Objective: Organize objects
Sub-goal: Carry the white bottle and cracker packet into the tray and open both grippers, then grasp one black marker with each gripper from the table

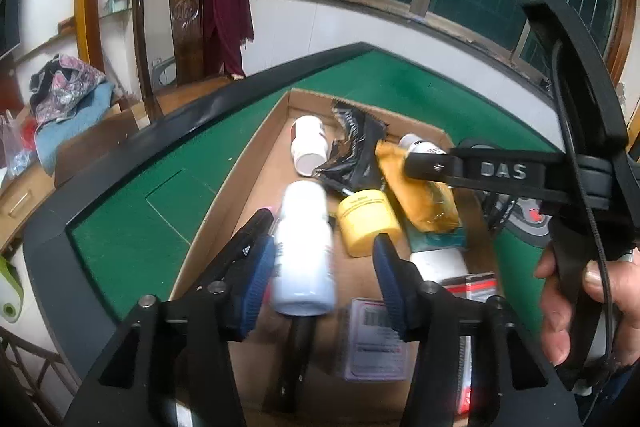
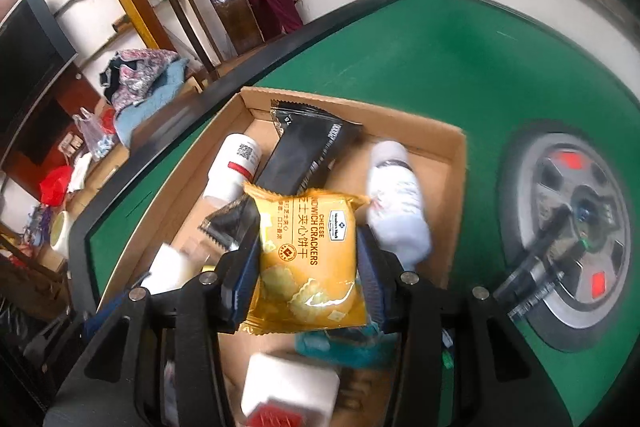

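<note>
Cardboard box (image 2: 452, 163) holds bottles, packets; right tool (image 2: 308, 267) clamps cracker packet (image 2: 308, 255); left tool (image 1: 324, 267) apart

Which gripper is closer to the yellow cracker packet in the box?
Right. The right gripper has the cracker packet between its fingers. The left gripper is off to the side, around a white bottle, with a yellow jar in between.

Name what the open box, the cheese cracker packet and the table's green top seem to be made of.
Box: brown cardboard, matte, raw cut edges. Cheese cracker packet: glossy plastic film, probably; it creases and glints. Table top: green felt-like cloth, dull and without shine.
</note>
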Tool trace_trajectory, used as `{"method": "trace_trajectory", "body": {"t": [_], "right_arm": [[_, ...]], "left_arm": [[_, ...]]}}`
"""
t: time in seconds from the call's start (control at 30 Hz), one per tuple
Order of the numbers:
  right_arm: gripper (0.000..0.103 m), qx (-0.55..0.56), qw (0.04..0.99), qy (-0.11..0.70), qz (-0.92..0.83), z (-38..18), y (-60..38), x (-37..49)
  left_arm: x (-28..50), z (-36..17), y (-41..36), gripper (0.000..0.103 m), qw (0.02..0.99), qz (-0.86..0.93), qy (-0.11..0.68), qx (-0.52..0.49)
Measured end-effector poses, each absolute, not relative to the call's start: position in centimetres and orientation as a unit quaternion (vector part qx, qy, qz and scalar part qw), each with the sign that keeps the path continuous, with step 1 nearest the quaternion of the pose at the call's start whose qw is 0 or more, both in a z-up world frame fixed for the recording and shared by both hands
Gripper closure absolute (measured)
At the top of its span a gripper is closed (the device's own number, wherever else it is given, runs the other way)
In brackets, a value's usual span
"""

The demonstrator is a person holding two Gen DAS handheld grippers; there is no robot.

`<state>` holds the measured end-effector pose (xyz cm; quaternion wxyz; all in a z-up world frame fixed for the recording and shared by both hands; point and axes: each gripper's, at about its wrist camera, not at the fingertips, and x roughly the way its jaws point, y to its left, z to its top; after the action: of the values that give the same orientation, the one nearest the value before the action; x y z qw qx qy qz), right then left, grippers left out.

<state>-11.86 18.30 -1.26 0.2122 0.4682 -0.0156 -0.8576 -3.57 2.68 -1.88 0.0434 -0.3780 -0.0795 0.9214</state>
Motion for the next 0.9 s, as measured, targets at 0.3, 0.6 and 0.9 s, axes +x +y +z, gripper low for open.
{"method": "trace_trajectory", "body": {"t": [0.3, 0.6, 0.9], "right_arm": [[0.057, 0.449, 0.174, -0.102, -0.870, 0.0, 27.6, -13.4], [0.057, 0.487, 0.167, -0.113, -0.850, -3.0, 29.9, -16.8], [0.057, 0.527, 0.189, -0.066, -0.826, -4.2, 29.5, -15.6]], "left_arm": [[-2.2, -0.7, 4.5, 0.056, 0.051, 0.925, -0.072, -0.369], [-1.8, -0.3, 7.0, 0.056, 0.072, 0.924, -0.048, -0.371], [-1.5, 0.1, 8.7, 0.056, 0.090, 0.922, -0.029, -0.375]]}}
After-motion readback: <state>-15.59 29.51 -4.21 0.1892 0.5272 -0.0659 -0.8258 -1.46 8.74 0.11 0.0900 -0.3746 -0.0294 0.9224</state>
